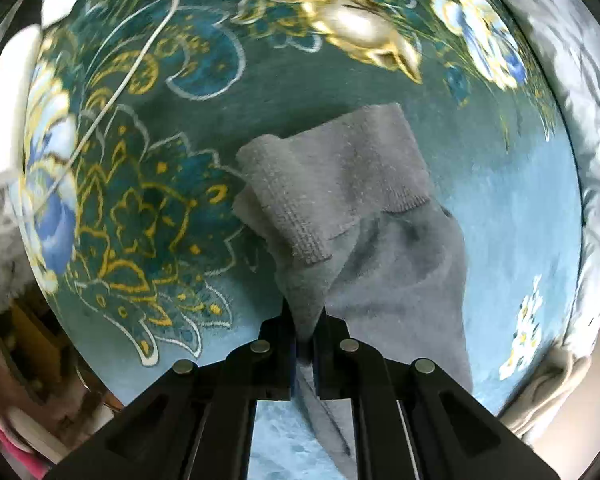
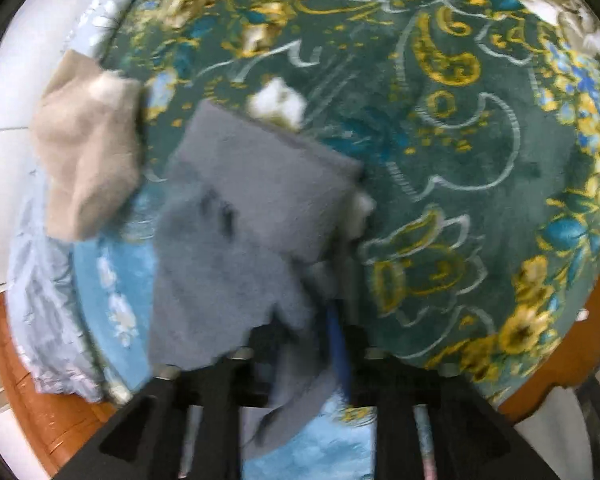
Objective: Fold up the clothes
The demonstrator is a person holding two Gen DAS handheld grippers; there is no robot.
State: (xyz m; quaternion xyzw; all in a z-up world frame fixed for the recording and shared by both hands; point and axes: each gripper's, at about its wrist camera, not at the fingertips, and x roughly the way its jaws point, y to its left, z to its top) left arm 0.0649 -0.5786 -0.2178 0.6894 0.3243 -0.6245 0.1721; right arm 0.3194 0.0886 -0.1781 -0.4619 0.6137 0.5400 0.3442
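Observation:
A grey sock (image 1: pixel 364 216) with a ribbed cuff lies on the round blue-green floral cloth (image 1: pixel 172 208), its cuff end folded over. My left gripper (image 1: pixel 305 322) is shut on a pinched fold of this sock near its lower part. In the right wrist view the grey sock (image 2: pixel 252 200) lies folded, blurred, and part of it drapes over the left finger. My right gripper (image 2: pixel 312 330) has its jaws standing apart, one blue pad showing bare, and the pads do not press on the sock.
A beige sock (image 2: pixel 84 160) lies at the cloth's left rim. Small white tufts (image 2: pixel 276 104) sit just beyond the grey sock. A thin white cord (image 1: pixel 140 60) curves over the cloth. Pale quilted fabric (image 1: pixel 580 120) borders the rim, and a brown wooden surface (image 2: pixel 40 400) lies below.

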